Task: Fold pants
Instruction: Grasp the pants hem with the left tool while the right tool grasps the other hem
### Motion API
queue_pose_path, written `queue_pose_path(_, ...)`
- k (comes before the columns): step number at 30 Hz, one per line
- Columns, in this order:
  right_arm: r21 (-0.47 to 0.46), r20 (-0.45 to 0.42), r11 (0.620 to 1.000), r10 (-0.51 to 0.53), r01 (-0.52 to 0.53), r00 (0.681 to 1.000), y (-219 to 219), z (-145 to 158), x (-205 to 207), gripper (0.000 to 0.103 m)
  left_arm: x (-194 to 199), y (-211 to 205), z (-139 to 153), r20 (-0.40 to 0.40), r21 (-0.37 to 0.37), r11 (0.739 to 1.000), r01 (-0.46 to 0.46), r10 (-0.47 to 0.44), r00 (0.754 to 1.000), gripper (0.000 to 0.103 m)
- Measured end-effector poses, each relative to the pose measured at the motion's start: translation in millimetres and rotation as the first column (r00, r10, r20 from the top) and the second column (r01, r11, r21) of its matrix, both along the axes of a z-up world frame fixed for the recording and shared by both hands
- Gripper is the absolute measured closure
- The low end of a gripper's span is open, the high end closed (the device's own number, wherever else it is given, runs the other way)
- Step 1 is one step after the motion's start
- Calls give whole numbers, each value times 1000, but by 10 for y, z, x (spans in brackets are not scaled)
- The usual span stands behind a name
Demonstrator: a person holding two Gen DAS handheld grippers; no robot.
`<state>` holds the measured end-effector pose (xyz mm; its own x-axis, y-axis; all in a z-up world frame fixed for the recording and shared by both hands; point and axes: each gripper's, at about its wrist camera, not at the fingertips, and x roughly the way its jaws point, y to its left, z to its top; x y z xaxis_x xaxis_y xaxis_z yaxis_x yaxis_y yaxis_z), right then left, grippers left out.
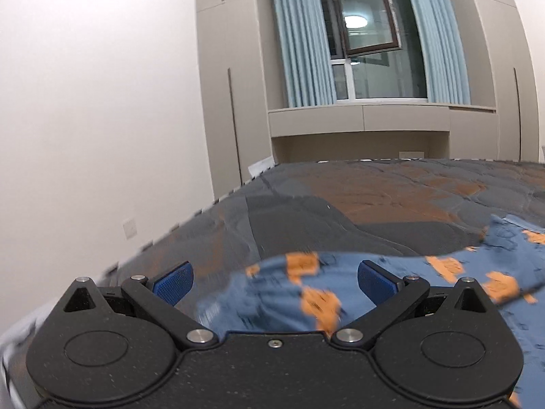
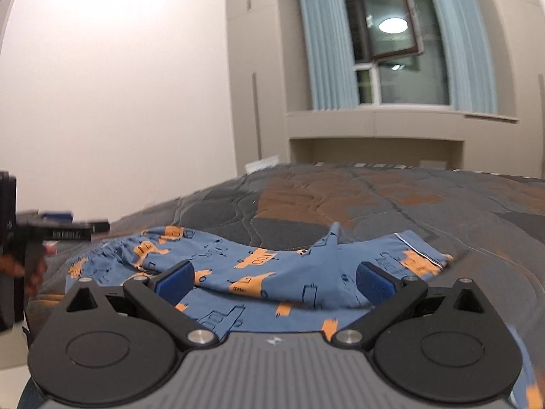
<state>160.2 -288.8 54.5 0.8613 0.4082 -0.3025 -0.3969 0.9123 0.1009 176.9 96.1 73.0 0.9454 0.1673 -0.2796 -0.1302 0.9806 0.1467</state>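
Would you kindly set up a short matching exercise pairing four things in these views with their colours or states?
Things:
1. pants
2. curtains
3. window sash
4. right gripper

Descriptions:
A. pale blue, hanging on either side of the window
B. open, fingers spread apart, nothing held
C. blue with an orange print, lying on the quilted bed
D. brown-framed, swung open

Pairs: 1-C, 2-A, 3-D, 4-B
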Motion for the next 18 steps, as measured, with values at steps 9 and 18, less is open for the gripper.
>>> queue_pose_path(9, -226, -142, 947, 201, -229, 969, 188, 113, 1461, 0, 1198, 523, 43, -175, 104, 976, 192, -172, 969, 0)
queue_pose_path(18, -237, -346, 876, 327, -420, 879, 371, -67, 2740, 14, 2104, 640, -340, -364, 50, 917, 395, -352, 862, 1)
